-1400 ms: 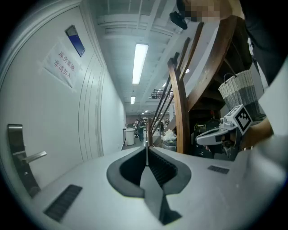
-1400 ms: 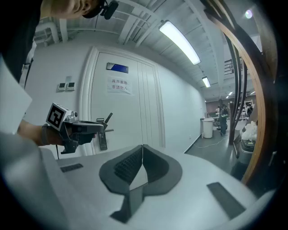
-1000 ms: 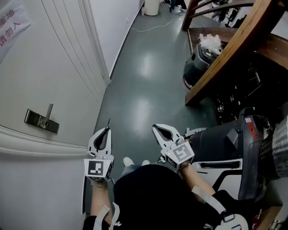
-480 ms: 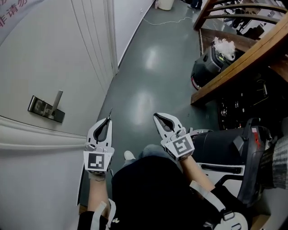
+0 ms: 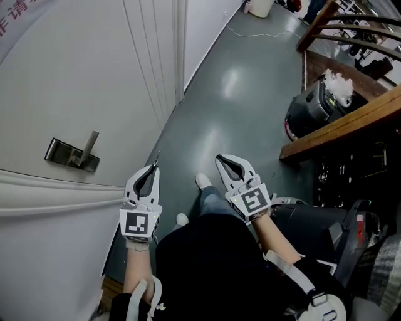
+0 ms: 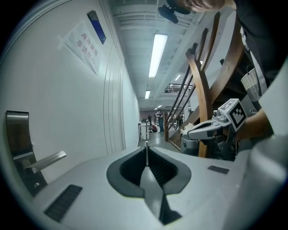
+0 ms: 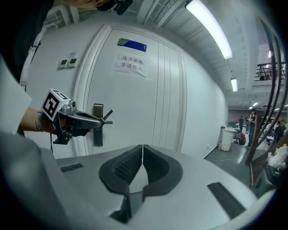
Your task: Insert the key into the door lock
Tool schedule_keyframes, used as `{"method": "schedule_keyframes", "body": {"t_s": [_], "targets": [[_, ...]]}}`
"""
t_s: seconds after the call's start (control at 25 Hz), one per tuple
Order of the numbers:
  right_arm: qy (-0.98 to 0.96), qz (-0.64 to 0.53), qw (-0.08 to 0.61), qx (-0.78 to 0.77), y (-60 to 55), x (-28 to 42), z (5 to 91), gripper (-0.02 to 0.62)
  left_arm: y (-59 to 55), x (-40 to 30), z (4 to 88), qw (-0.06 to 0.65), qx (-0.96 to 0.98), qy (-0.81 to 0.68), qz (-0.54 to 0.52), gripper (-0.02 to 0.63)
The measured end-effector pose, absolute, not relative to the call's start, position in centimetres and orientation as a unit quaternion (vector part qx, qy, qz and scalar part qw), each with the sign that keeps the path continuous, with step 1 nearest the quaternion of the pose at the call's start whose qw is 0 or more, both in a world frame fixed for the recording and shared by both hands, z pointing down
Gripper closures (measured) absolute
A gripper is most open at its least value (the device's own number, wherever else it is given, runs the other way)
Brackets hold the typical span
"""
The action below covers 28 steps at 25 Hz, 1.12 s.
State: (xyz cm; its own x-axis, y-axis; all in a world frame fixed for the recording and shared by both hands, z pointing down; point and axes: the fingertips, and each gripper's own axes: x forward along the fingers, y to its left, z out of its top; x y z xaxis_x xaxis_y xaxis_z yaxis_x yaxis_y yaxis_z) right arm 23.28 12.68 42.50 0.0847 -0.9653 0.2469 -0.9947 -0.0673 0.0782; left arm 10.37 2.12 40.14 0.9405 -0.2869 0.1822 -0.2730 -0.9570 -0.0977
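The door lock (image 5: 71, 155) is a dark metal plate with a lever handle, set in the white door (image 5: 75, 75) at the left. My left gripper (image 5: 151, 171) is shut on a thin metal key (image 5: 155, 158) that sticks out past its tips, to the right of the lock and apart from it. In the left gripper view the key (image 6: 146, 152) stands edge-on between the jaws of the left gripper (image 6: 146, 158), with the lock (image 6: 20, 143) at the far left. My right gripper (image 5: 226, 163) is shut and empty; in its own view the right gripper (image 7: 142, 148) faces the door, with the lock (image 7: 97, 129) behind the left gripper (image 7: 76, 120).
A paper sign (image 7: 130, 65) hangs high on the door. A wooden stair rail (image 5: 341, 122) and a dark machine (image 5: 313, 106) stand to the right. Grey floor (image 5: 238, 94) runs ahead along the corridor to a white bin (image 5: 260, 7).
The head view has swung, so the door and lock sit further right and higher. Both grippers keep about the same pose, slightly higher. A shoe has stepped forward between them.
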Motion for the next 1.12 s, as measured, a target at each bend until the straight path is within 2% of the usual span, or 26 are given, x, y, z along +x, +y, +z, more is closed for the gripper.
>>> {"method": "schedule_keyframes", "body": {"t_s": [0.44,1.12], "targets": [[-0.764,0.060,0.118,0.631,1.4,28.3,42.7,0.577,-5.4,13.9,42.0,0.002,-0.959,0.252,-0.130,0.580],[-0.890,0.048,0.126,0.437,-9.1,26.1,44.6,0.577,-9.4,9.7,44.3,-0.074,-0.876,0.462,-0.115,0.581]]}}
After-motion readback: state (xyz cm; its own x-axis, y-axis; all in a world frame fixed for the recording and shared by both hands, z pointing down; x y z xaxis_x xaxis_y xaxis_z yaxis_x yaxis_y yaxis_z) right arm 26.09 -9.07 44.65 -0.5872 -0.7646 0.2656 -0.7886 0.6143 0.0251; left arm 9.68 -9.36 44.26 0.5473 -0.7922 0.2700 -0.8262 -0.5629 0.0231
